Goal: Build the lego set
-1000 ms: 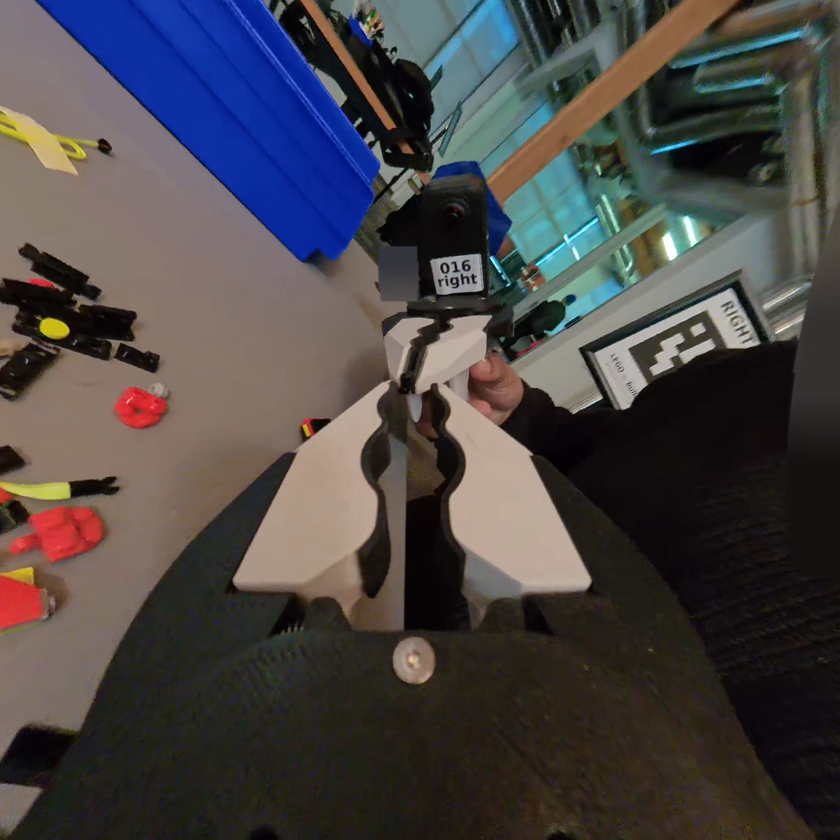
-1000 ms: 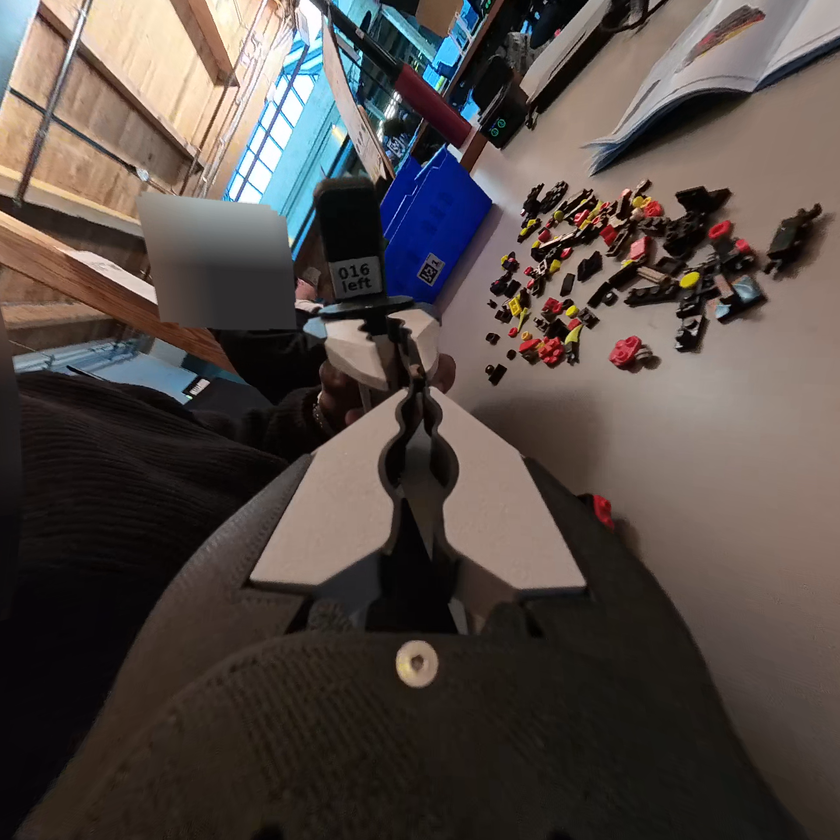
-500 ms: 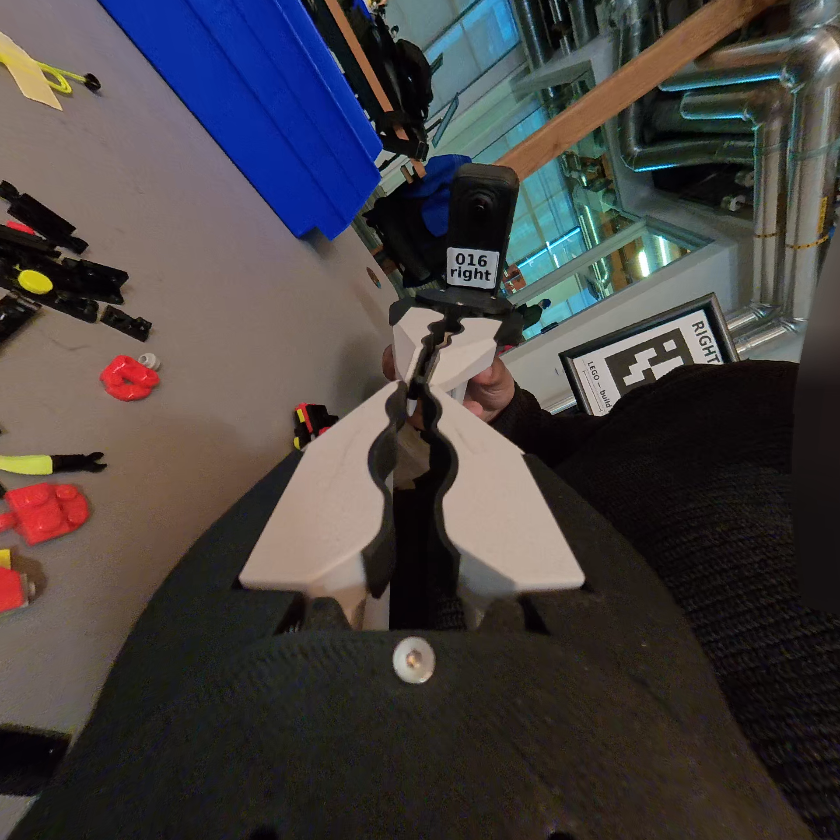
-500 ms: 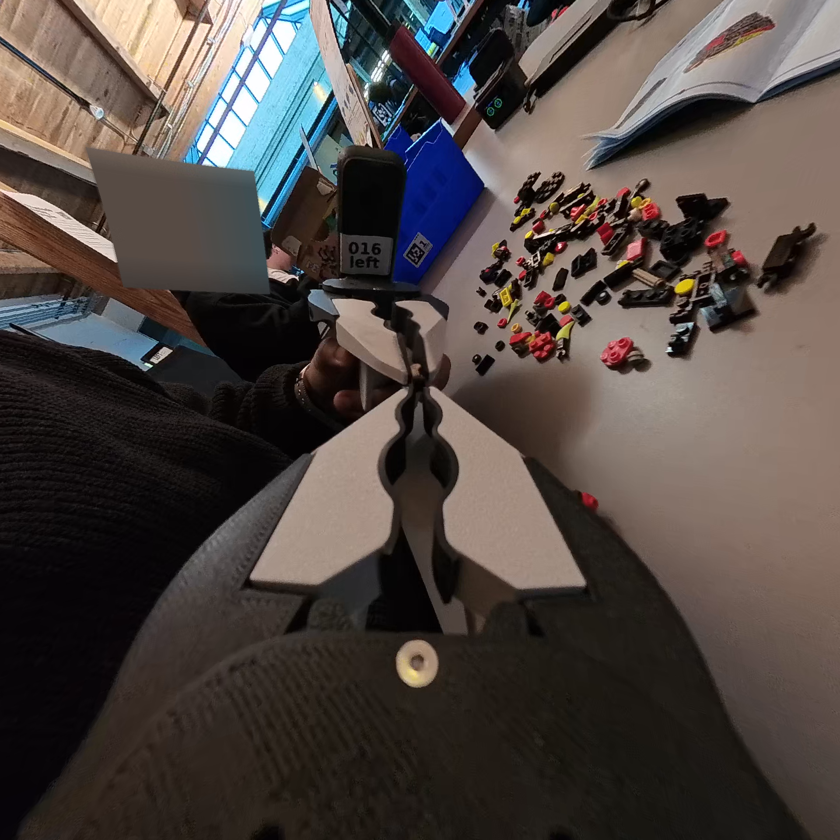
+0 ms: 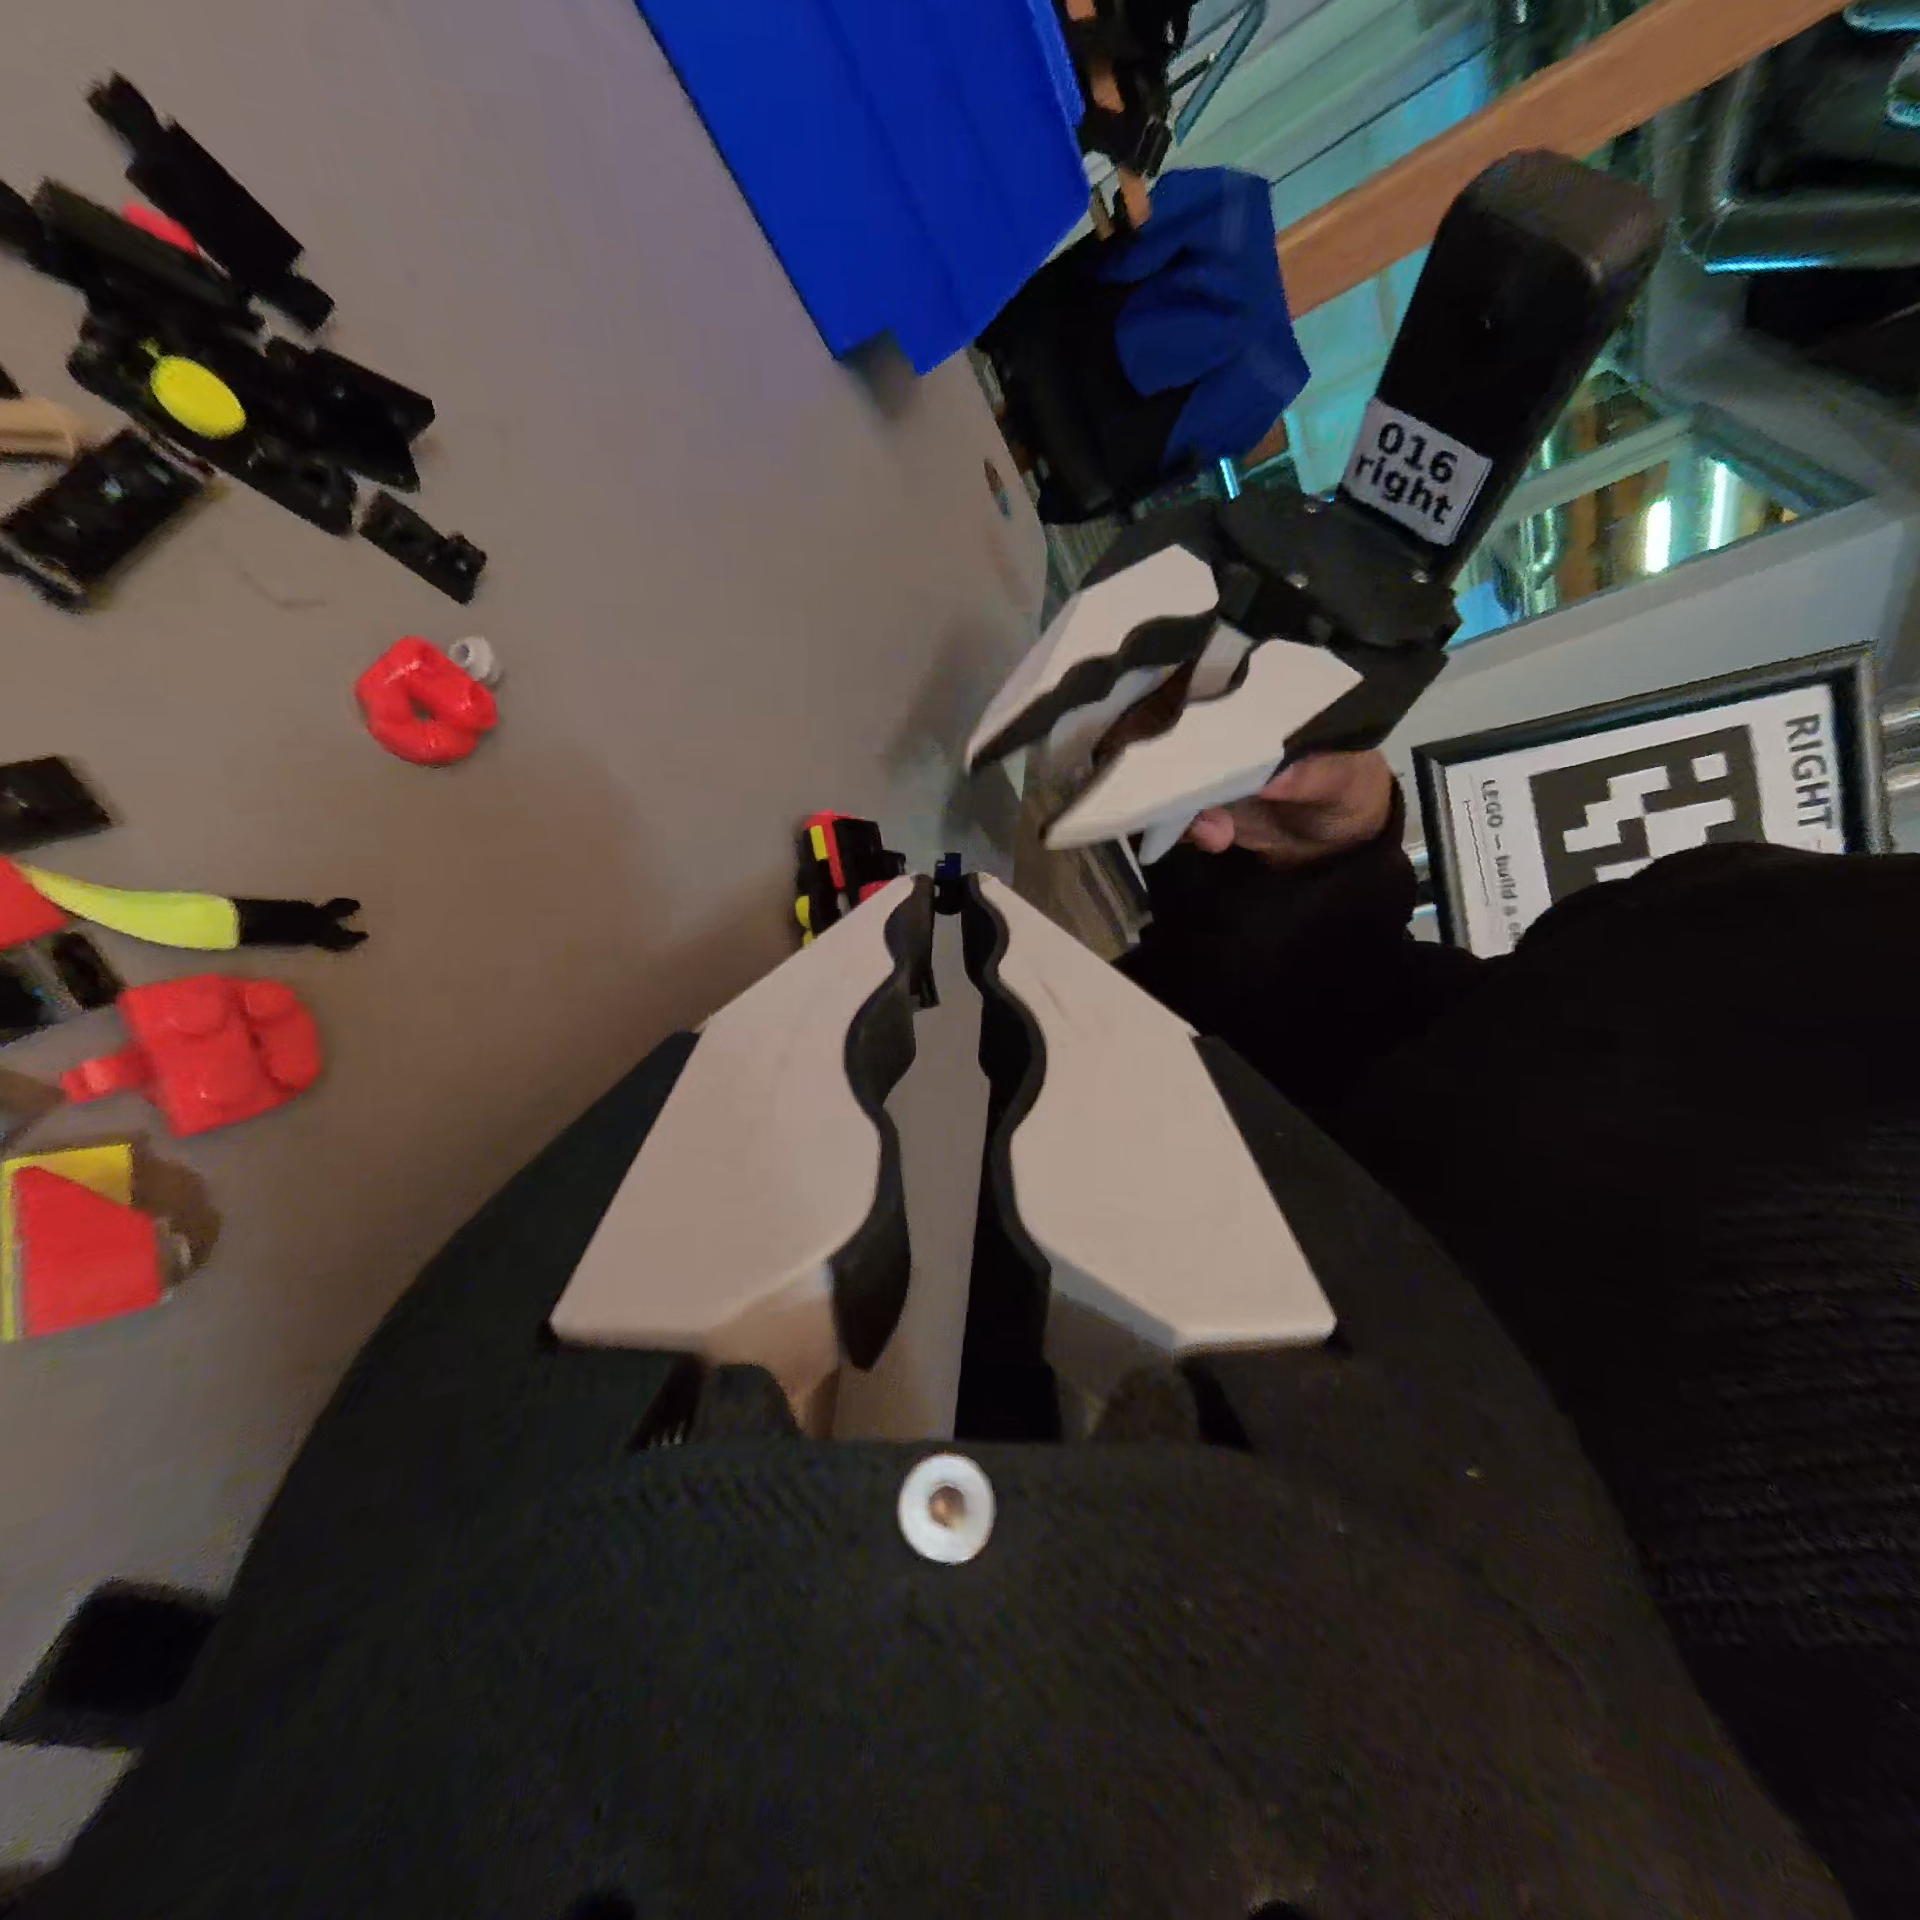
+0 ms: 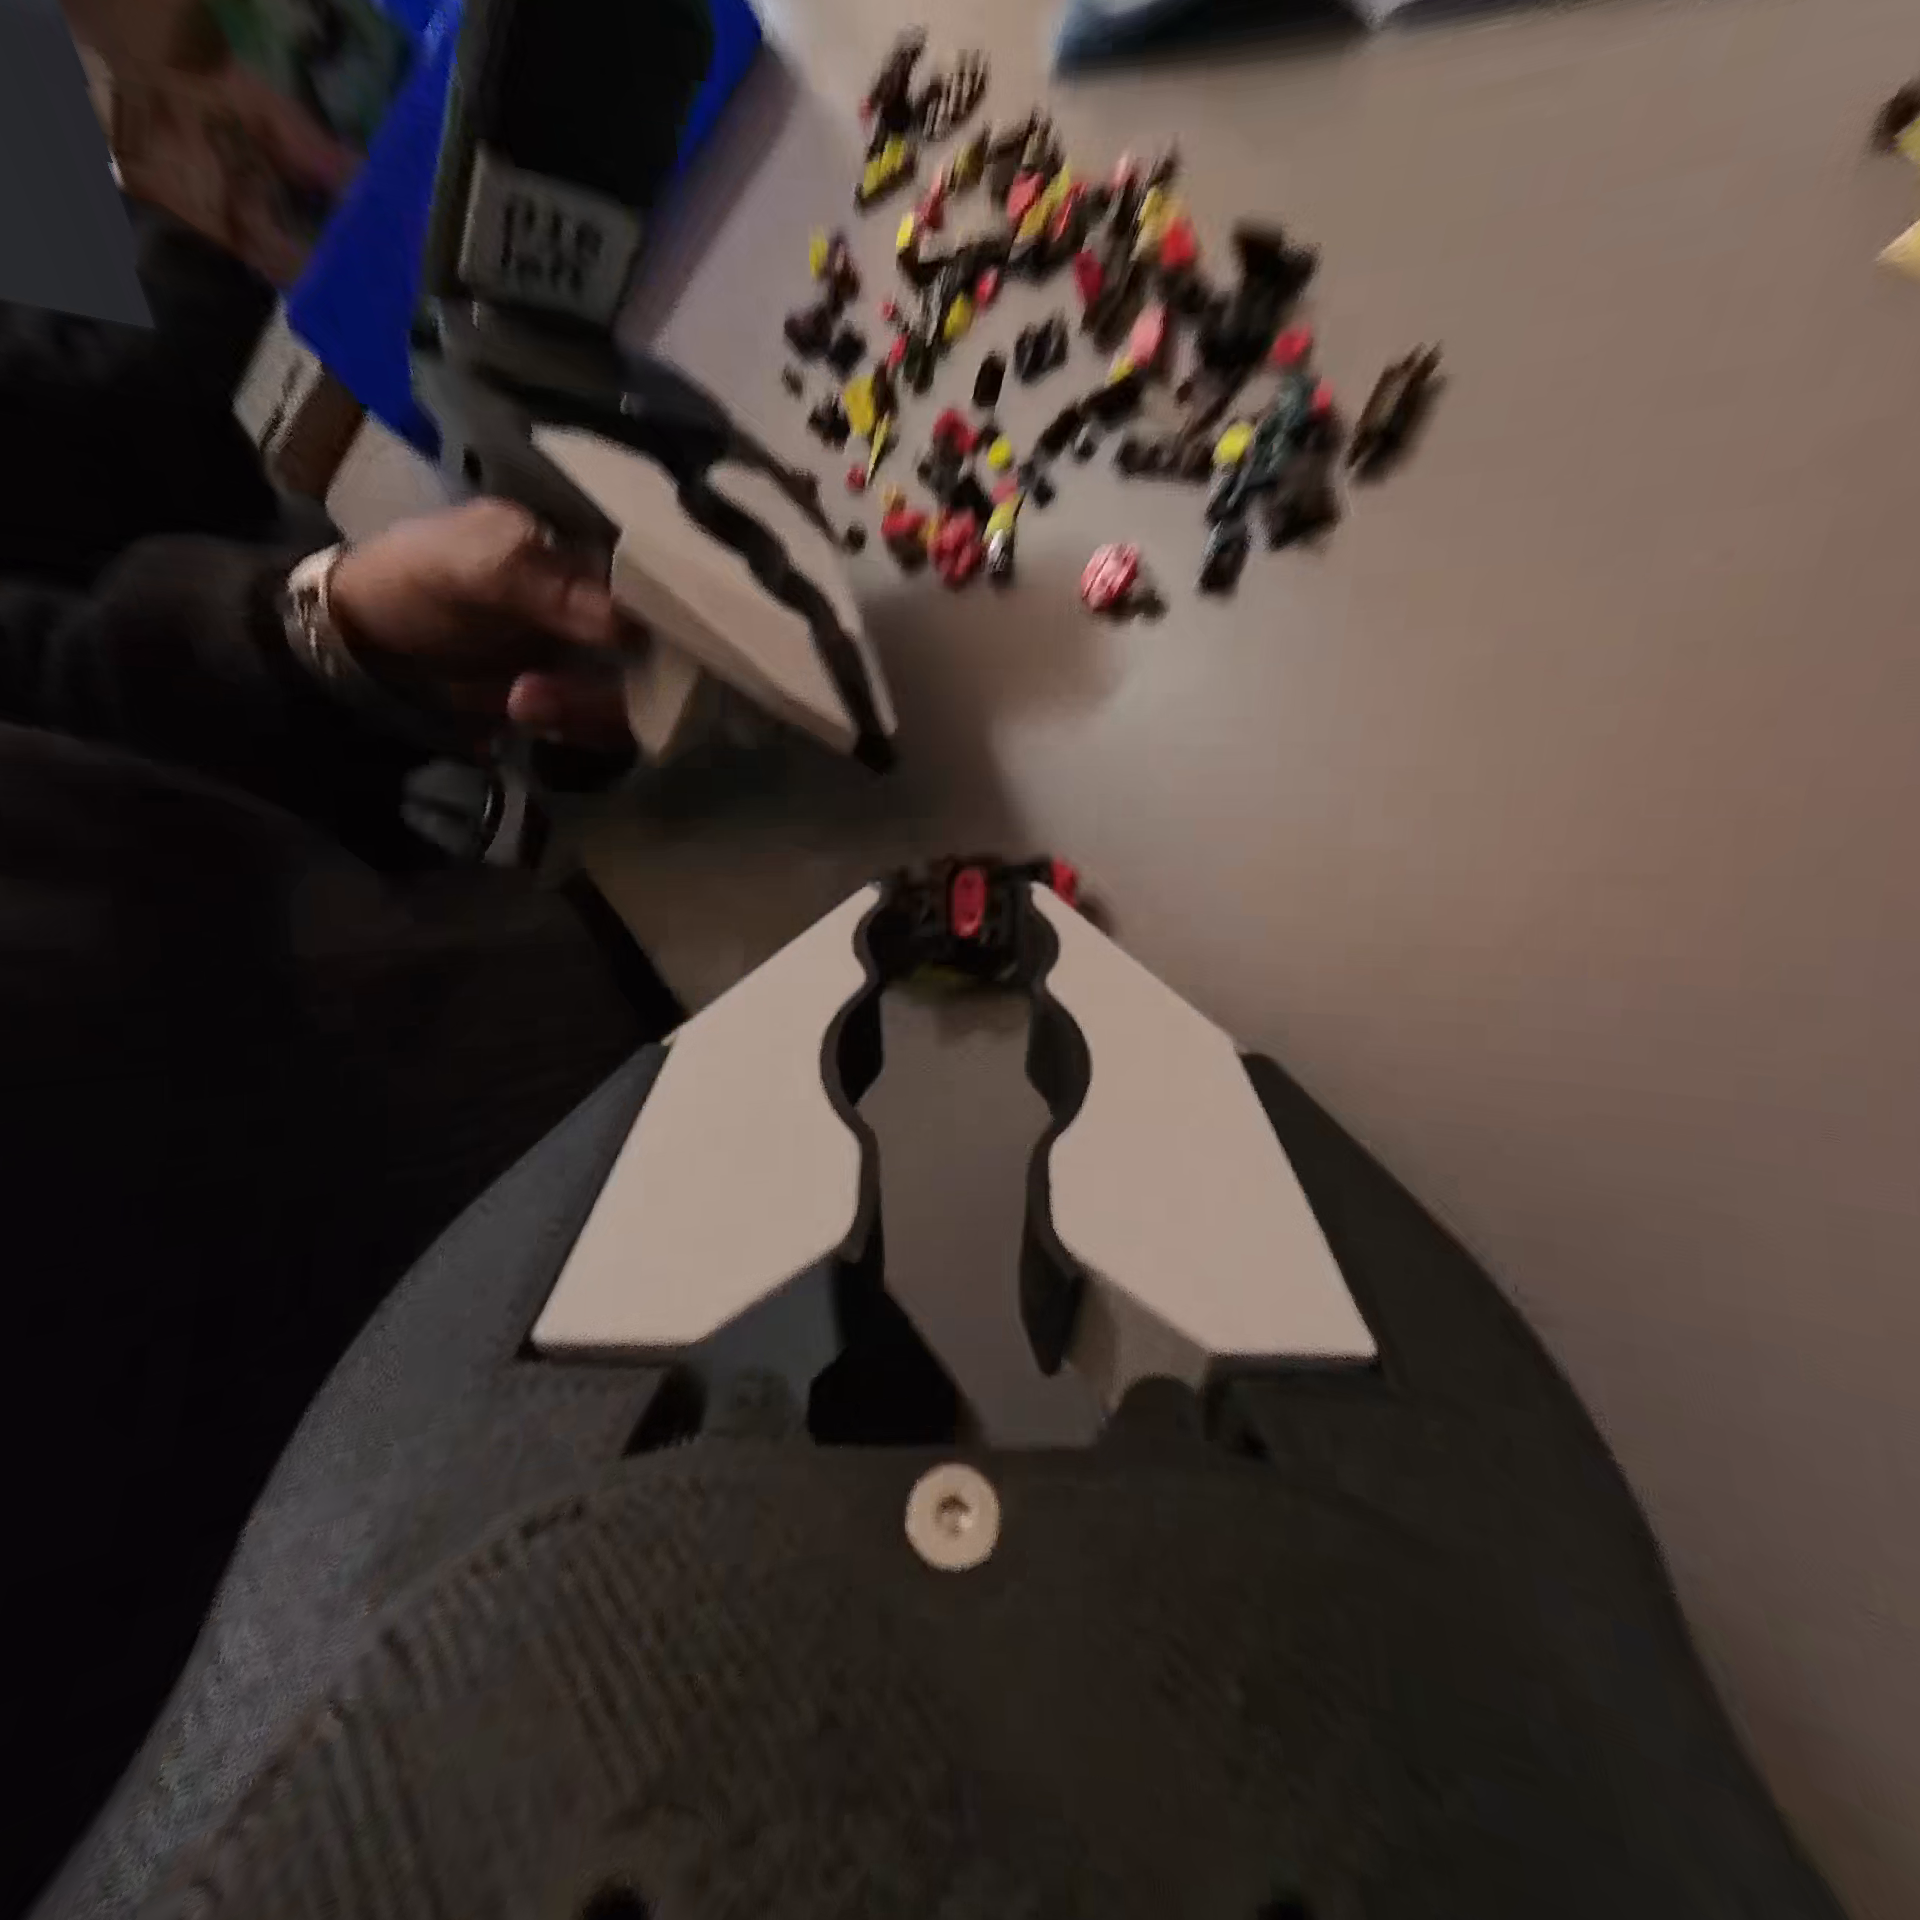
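My left gripper [image 5: 943,896] is shut on a tiny black piece with a blue end [image 5: 945,883], pinched at the very fingertips above the grey table [image 5: 644,623]. It also shows in the right wrist view [image 6: 868,743], blurred, with its tips together. My right gripper [image 6: 961,894] is open. In the left wrist view it [image 5: 1013,795] hangs in the air to the upper right with nothing between its fingers. A small black, red and yellow brick assembly [image 5: 836,883] lies on the table just beyond both grippers. In the right wrist view the assembly [image 6: 966,914] shows between my open fingertips.
A blue bin [image 5: 883,156] stands at the table's far edge. Loose black, red and yellow bricks lie to the left [image 5: 426,701] [image 5: 218,1049] and in a blurred pile [image 6: 1091,364]. A framed marker sign [image 5: 1662,800] and a person's dark sleeve [image 5: 1558,1143] fill the right. One gripper's finger ends stand about 5 cm off the other's.
The two grippers were tip to tip. My left gripper closed on the small piece, my right gripper opened and let it go, and the two have swung apart toward the table.
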`<state>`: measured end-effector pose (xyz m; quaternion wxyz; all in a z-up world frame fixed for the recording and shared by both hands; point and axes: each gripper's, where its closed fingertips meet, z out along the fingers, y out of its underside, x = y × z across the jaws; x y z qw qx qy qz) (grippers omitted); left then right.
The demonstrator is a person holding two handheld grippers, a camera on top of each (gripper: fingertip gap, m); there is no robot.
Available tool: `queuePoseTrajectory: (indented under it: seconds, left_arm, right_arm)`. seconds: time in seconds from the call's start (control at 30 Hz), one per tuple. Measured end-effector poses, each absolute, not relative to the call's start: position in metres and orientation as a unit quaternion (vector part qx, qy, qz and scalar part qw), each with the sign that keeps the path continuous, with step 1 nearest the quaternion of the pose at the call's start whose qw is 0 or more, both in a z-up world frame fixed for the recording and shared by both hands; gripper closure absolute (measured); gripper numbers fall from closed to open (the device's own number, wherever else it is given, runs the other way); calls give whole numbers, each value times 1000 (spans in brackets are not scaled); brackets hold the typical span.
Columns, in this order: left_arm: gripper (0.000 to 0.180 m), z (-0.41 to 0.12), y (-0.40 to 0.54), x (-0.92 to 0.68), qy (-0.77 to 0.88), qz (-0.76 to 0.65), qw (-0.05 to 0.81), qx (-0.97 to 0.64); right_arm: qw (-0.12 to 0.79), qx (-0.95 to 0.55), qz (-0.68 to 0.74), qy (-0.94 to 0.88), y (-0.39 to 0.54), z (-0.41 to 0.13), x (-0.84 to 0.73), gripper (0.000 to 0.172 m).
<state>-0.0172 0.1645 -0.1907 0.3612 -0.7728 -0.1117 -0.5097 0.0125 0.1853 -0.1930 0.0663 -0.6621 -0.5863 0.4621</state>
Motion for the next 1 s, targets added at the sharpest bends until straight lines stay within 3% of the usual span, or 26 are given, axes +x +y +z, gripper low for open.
queuePoseTrajectory:
  seconds: [0.3,0.77,1.0]
  left_arm:
    - [178,-204,171,-9,-132,-520,320,-781]
    - [178,-217,177,-2,-128,-521,271,-799]
    - [178,-216,176,1,-123,-533,254,-798]
  right_arm:
    - [30,-658,400,-638,170,-232,22,151]
    - [82,-654,407,-632,202,-226,13,143]
    - [-9,-638,486,-597,196,-220,0,142]
